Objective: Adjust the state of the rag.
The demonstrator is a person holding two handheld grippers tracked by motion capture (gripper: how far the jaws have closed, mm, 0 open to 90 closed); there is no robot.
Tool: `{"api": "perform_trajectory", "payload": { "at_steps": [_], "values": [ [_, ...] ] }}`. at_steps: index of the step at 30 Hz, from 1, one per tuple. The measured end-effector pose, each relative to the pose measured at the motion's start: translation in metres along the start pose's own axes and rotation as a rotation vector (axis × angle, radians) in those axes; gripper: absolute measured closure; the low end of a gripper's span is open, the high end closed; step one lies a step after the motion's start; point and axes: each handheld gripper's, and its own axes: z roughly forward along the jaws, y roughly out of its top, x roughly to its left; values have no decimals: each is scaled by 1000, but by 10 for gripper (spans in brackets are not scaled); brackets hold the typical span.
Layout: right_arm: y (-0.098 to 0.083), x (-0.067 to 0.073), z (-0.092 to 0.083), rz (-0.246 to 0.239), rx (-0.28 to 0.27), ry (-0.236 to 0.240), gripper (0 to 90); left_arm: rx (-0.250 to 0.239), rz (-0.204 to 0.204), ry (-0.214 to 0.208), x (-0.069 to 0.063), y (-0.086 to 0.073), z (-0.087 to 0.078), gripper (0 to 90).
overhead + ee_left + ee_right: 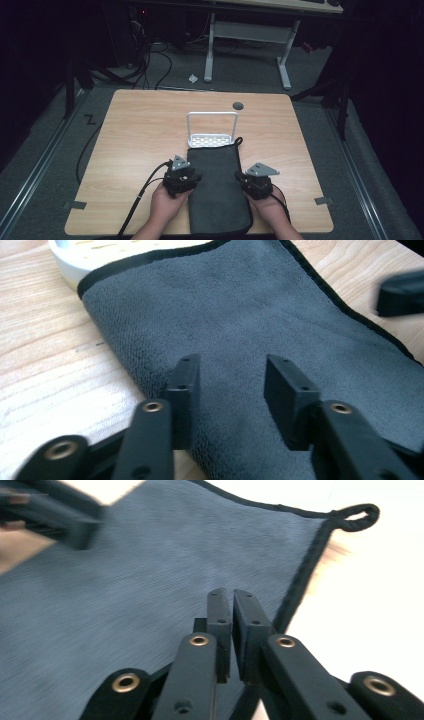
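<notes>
White rack (pixel 212 131) w/ looped handle – on table (pixel 140 130) ahead of both grippers, its perforated tray just past the point between them. Dark round grommet (pixel 238 105) farther out, slightly toward right-gripper side. Beyond table edge – white desk frame (pixel 247 35), cables on grey floor (pixel 165 65), small white scrap (pixel 193 78).

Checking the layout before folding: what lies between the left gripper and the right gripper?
In the high view, the grey towel spans the gap between left gripper and right gripper.

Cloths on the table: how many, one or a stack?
1: a dark grey cloth lies flat at the table's near middle between both grippers, its far edge over the white rack. Any layer underneath would be hidden.
</notes>
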Motion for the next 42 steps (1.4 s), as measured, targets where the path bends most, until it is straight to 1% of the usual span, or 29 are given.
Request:
{"api": "perform_trajectory", "payload": {
  "at_steps": [3, 4, 6, 8, 10, 11, 13, 15, 16, 20, 22, 26, 29, 33, 35, 36, 38, 39, 41, 42],
  "values": [
    [8, -10, 18, 11, 21, -43, 880, 14, 12, 10, 1, 0, 3, 650],
    [10, -13, 23, 19, 20, -48, 880, 20, 12, 15, 2, 0, 4, 660],
    [12, -16, 31, 34, 37, -56, 879, 26, 13, 17, 3, 1, 6, 676],
    [13, -18, 37, 29, 55, -61, 877, 35, 20, 27, 4, 1, 9, 698],
    [11, -19, 40, 38, 72, -67, 874, 60, 28, 33, 5, 1, 13, 717],
    [11, -19, 42, 31, 81, -72, 870, 67, 34, 36, 6, 1, 15, 728],
    [9, -18, 44, 26, 90, -78, 867, 67, 38, 38, 6, 0, 15, 736],
    [9, -17, 43, 26, 94, -79, 865, 69, 48, 39, 6, 0, 15, 740],
    [8, -17, 44, 16, 92, -77, 865, 69, 53, 38, 6, -1, 14, 742],
    [5, -16, 41, 19, 89, -69, 865, 69, 59, 33, 6, -3, 12, 750],
    [3, -13, 38, 8, 89, -67, 864, 75, 55, 27, 5, -4, 11, 750],
    [-1, -9, 32, -5, 97, -52, 855, 90, 42, -6, 5, -6, 6, 750],
    [-6, -4, 25, -15, 97, -28, 847, 102, 50, -29, 2, -11, 0, 749],
    [-12, 3, 15, -34, 107, 8, 829, 116, 48, -65, -2, -20, -10, 738],
    [-16, 7, 10, -40, 110, 21, 822, 120, 51, -79, -6, -25, -16, 732],
    [-18, 10, 7, -43, 112, 28, 821, 121, 55, -79, -7, -26, -18, 728],
    [-21, 13, 4, -48, 111, 33, 819, 138, 47, -93, -7, -26, -19, 729],
    [-22, 14, 2, -49, 108, 38, 818, 148, 35, -98, -6, -25, -19, 729],
    [-24, 14, 1, -46, 100, 45, 818, 152, 32, -97, -4, -21, -20, 712],
    [-25, 14, 1, -40, 95, 49, 818, 146, 39, -85, -3, -19, -21, 703]
  ]
}}
